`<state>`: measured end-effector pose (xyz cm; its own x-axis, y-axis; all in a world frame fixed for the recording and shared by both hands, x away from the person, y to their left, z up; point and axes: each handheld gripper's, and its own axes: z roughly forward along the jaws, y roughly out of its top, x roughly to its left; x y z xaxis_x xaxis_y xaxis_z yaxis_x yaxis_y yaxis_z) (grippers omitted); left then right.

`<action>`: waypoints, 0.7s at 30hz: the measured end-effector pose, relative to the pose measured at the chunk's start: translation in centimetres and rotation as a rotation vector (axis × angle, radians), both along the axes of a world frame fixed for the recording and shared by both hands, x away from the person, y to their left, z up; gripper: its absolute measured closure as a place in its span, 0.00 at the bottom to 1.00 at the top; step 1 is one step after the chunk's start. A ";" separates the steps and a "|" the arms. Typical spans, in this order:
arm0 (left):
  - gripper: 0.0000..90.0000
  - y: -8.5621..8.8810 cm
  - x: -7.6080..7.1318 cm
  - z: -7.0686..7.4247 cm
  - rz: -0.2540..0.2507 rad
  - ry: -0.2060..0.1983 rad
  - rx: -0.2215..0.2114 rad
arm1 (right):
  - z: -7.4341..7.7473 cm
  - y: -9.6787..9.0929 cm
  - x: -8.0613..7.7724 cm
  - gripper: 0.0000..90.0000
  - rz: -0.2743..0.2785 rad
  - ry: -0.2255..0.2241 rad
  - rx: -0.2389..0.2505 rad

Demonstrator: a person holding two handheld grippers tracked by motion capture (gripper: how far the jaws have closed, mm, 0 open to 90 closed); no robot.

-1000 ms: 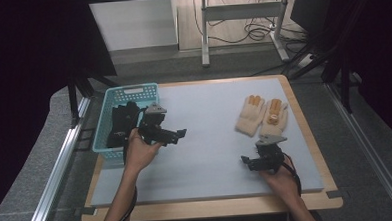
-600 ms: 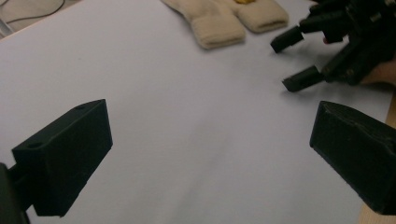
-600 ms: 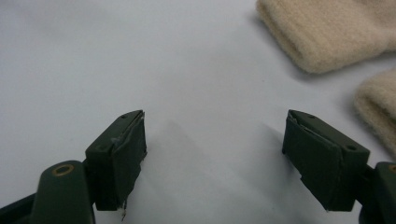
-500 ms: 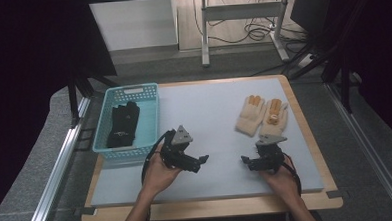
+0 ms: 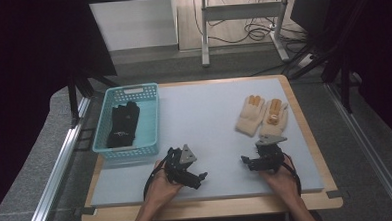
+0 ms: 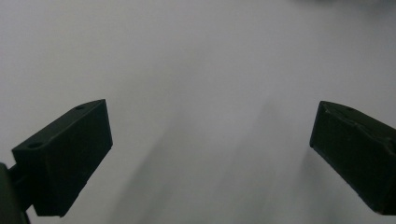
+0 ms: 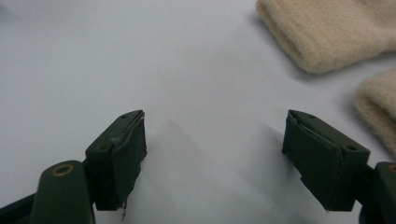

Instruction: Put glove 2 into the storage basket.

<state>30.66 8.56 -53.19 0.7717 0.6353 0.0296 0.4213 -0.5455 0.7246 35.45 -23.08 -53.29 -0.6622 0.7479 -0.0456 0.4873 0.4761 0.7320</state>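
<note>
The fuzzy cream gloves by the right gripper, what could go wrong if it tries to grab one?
1. The two cream gloves lie side by side, seemingly touching, so the open right gripper might pinch both or drag the second along.
2. The knit looks soft and floppy in the right gripper view; a grab at the cuff may let the rest droop and slip out.
</note>
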 end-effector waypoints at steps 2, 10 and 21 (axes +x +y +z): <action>0.00 0.2 0.0 -0.7 0.014 0.009 0.022 | 0.0 0.0 0.0 0.23 0.000 0.000 0.000; 0.00 1.3 0.9 -1.5 0.064 0.083 -0.018 | 0.0 0.0 0.0 0.23 0.000 0.001 0.002; 0.00 1.2 0.9 -1.5 0.066 0.078 -0.006 | 0.2 -0.5 0.2 0.25 -0.007 0.027 0.045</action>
<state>31.55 9.72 -54.73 0.7283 0.6845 -0.0328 0.5110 -0.5105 0.6916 35.64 -23.56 -53.11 -0.6577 0.7533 0.0057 0.5100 0.4397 0.7393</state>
